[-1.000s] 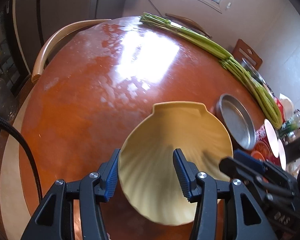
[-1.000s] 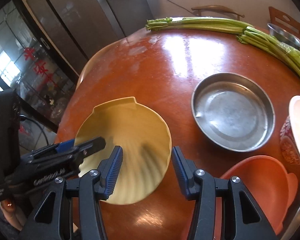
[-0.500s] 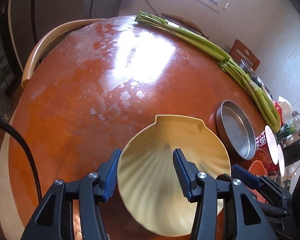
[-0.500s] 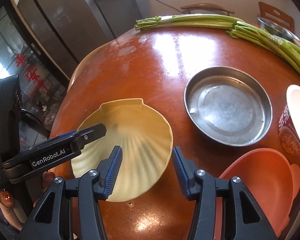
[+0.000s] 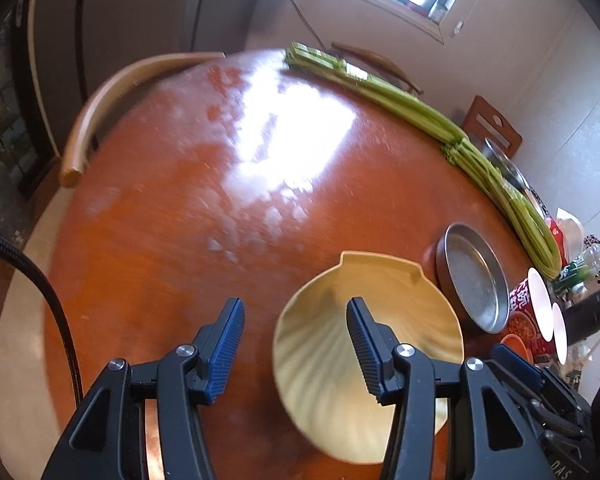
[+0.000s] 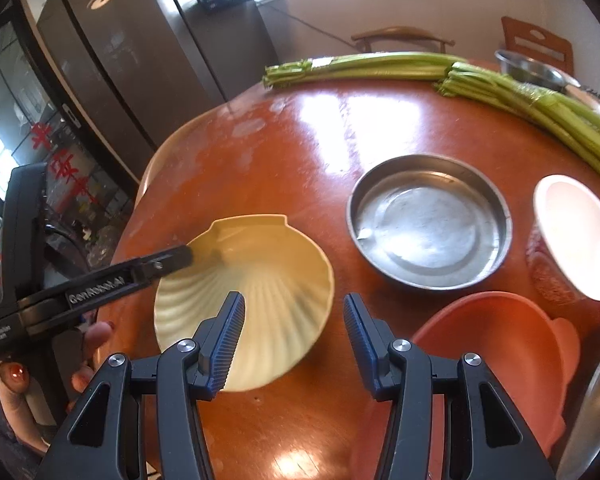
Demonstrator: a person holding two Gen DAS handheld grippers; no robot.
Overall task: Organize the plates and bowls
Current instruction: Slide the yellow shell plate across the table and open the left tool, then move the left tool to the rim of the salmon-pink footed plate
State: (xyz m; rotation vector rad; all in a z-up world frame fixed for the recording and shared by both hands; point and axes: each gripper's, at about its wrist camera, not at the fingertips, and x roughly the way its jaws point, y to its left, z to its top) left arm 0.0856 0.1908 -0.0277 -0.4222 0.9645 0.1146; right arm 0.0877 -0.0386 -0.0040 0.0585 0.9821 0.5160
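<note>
Table (image 5: 160,240): round, glossy red-brown wood with window glare across the middle.
Chair (image 5: 100,108): curved pale wooden back at the table's far left edge.
Celery (image 6: 420,66): long green bundles lying along the far and right rim of the table.
Shell plate (image 6: 276,280): pale yellow and ribbed, resting on the near left part of the table, with its notched hinge end pointing far.
Steel dish (image 6: 428,224): shallow and round, right of the shell plate and a little farther, near it but apart.
Orange bowl (image 6: 500,340): near right, just nearer than the steel dish.
Patterned bowl (image 6: 576,236): red outside and white inside, tilted at the far right beside the steel dish.
Left gripper (image 5: 295,308): jaws apart over the plate's left rim, gripping nothing.
Right gripper (image 6: 294,300): jaws apart above the plate's near right rim, with nothing pinched.
Hand (image 6: 88,340): wrapped around the left gripper's handle at the near left.
</note>
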